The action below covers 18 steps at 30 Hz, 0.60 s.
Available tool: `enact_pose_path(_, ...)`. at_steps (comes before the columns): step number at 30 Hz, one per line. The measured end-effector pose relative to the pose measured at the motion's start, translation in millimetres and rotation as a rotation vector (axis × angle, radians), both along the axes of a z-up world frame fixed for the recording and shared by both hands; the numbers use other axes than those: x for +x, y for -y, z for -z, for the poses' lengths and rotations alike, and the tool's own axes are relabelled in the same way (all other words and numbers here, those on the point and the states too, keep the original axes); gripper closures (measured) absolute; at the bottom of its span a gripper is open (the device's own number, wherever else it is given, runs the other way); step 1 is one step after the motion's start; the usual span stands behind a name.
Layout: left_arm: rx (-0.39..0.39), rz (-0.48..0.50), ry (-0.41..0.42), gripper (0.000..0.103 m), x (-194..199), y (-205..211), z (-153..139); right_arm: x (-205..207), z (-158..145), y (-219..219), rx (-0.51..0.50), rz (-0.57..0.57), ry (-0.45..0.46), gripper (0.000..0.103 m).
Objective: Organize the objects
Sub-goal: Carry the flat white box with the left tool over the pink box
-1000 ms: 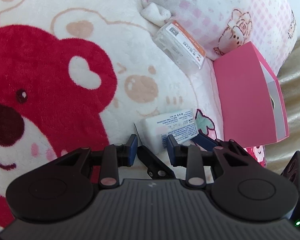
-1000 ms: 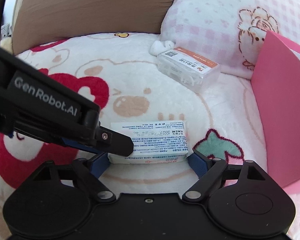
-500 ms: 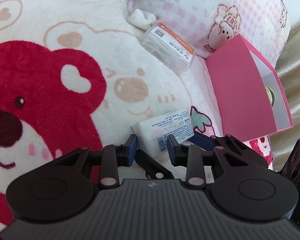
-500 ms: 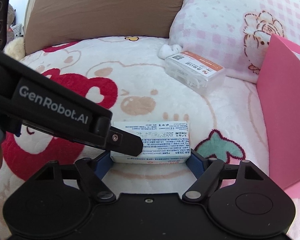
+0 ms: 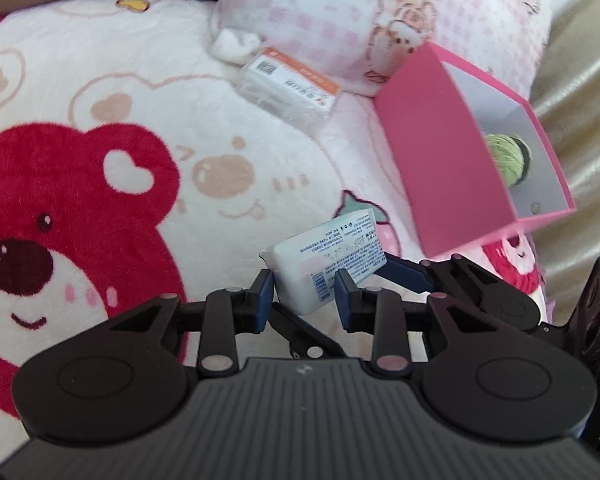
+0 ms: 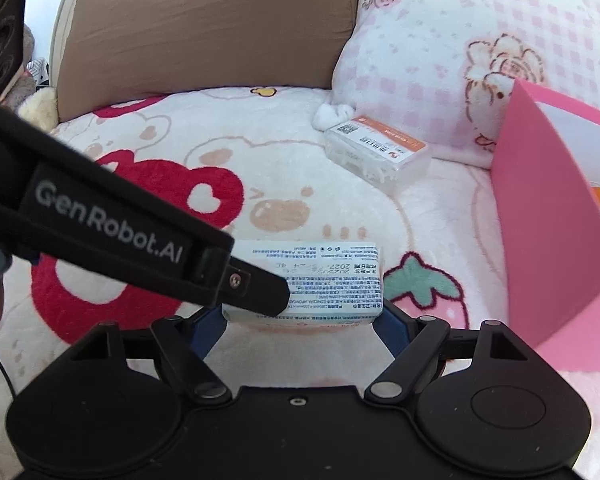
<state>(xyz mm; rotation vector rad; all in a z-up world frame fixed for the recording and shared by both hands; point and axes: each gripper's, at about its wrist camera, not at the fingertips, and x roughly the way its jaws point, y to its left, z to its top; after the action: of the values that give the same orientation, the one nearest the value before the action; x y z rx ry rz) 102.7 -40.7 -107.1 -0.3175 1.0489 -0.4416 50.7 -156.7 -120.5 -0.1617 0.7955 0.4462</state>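
A white tissue packet (image 5: 328, 256) with blue print is held just above the bear blanket (image 5: 100, 92). My left gripper (image 5: 304, 300) is shut across its thin side, blue pads pressing both faces. In the right wrist view my right gripper (image 6: 300, 326) spans the packet (image 6: 332, 276) lengthwise, a blue pad touching each end. The left gripper's black finger (image 6: 256, 288) reaches in from the left and lies over the packet's near corner. One blue finger (image 5: 404, 274) of the right gripper shows beside the packet in the left wrist view.
An open pink box (image 5: 452, 152) stands tilted to the right, with a green yarn ball (image 5: 504, 152) inside. A clear box with an orange label (image 5: 288, 84) and a white cloth wad (image 5: 232, 44) lie by the pink checked pillow (image 5: 340, 12). A brown cushion (image 6: 204, 28) stands behind.
Both grippers have risen a little with the packet between them, and it now sits tilted in the left wrist view. The inside of the pink box has come into sight.
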Motion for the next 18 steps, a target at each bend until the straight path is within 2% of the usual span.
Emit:
enact_pose_path(14,0.045,0.05,0.055,0.071,-37,21,-42,-37,-36,18,0.019,0.012,0.02,0.019)
enact_pose_path(18,0.067,0.066,0.056,0.071,-37,35,-51,-38,-42,24,0.027,0.056,0.006,0.019)
